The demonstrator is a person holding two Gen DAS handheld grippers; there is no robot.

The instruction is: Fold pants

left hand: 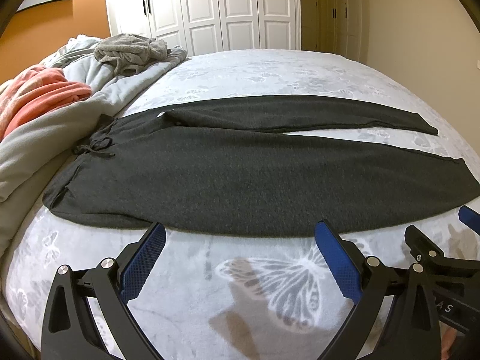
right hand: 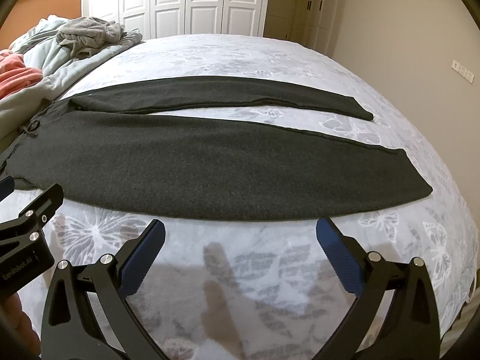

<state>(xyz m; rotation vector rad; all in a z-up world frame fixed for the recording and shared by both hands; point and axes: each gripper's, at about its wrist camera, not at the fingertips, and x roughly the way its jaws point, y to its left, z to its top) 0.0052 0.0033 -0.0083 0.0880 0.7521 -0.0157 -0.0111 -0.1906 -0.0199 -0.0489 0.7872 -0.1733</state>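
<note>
Pants (left hand: 240, 177) spread flat on bed (left hand: 270, 69), waistband left, legs apart. Left gripper (left hand: 240, 234) and right gripper (right hand: 240, 231) both spread wide, empty, fingertips just short of the near pant edge.

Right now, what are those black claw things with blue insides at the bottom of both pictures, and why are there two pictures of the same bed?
Those are two grabbing tools that a person holds, one in each hand. Each tool has a small camera looking forward along its two fingers, so each gives its own picture. One picture comes from the left gripper, the other from the right gripper. Both have their jaws wide open and hold nothing. They hover near the front edge of the dark grey knit pants, which lie spread flat, legs apart, on the pale butterfly-print bedspread. To the left sit crumpled blankets: a coral pink fleece blanket and a grey fuzzy one.
</note>
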